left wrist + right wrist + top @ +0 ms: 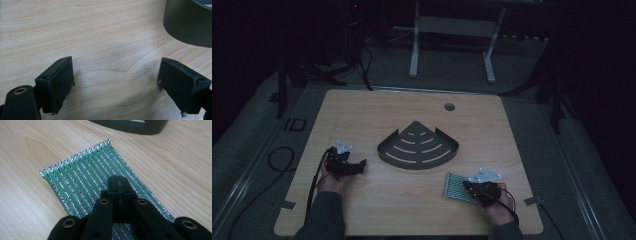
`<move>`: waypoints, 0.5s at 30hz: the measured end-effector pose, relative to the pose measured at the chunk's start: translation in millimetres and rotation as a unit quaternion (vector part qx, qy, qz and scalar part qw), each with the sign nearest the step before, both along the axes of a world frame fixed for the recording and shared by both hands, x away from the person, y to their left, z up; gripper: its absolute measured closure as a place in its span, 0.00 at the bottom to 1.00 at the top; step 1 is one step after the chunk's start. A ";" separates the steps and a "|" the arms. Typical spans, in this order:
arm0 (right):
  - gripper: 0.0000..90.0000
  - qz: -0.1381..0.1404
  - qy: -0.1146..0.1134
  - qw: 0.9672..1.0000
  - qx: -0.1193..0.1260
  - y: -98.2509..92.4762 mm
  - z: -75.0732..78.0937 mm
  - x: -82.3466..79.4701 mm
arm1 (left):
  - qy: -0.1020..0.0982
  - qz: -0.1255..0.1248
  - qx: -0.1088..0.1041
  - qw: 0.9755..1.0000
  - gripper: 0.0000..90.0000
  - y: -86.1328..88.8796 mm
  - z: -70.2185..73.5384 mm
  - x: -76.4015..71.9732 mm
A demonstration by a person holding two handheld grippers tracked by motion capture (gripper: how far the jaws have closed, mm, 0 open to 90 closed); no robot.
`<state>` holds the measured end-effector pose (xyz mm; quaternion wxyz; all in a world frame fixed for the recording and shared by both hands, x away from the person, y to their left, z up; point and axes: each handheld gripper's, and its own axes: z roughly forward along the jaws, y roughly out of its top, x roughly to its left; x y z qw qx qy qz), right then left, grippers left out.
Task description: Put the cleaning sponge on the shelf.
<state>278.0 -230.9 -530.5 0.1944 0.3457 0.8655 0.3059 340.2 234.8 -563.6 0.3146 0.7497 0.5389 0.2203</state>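
The flat green scouring pad [100, 180], a rectangular sheet of woven fibre, is ribbed lengthwise with narrow green bands parted by glittering silver threads, and its far edge is a frayed, sparkling metallic fringe. It lies flat on the pale wood-grain surface [30, 202], directly under and ahead of the right tongs [118, 180], whose matt black jaws are pressed together tip to tip over the pad's near half; whether any of the fabric is pinched between them I cannot tell. In the high view the pad [456, 186] juts out to the left of the right tongs [472, 187].

Beyond the pad stands a dark grey metal corner shelf [418, 146], quarter-round, with a low rim and curved slots cut through its floor; its smooth curved wall [140, 127] shows just past the pad's fringe.

The left tongs [116, 80] stand wide apart with only bare surface between the blocky black pads [60, 82]. The shelf's wall [187, 22] rises ahead and to the right of them, apart from both jaws.
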 end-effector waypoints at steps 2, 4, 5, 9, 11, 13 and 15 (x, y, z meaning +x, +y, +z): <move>0.98 0.006 -0.003 1.000 0.002 1.7 1.3 0.2 | 0.000 0.000 0.000 1.000 0.15 -0.2 0.0 0.3; 0.96 0.010 -0.006 1.000 0.006 2.2 3.4 2.0 | 0.000 0.000 0.000 1.000 0.15 -0.3 0.0 0.5; 0.96 0.010 -0.006 1.000 0.009 2.2 4.5 3.2 | 0.000 0.000 0.000 1.000 0.15 -0.4 0.0 0.5; 0.88 0.020 -0.010 1.000 0.008 2.8 8.0 9.4 | 0.000 0.000 0.000 1.000 0.15 -0.4 -0.1 0.6; 0.85 0.026 -0.012 1.000 0.010 3.5 9.6 13.9 | -0.001 0.000 0.000 1.000 0.15 -0.4 -0.1 0.7; 0.84 0.033 -0.013 0.999 0.012 4.5 10.6 16.6 | -0.001 0.000 0.000 1.000 0.15 -0.5 -0.1 0.7; 0.84 0.042 -0.013 0.999 0.015 7.5 11.5 18.7 | -0.001 0.000 0.000 1.000 0.15 -0.5 -0.1 0.8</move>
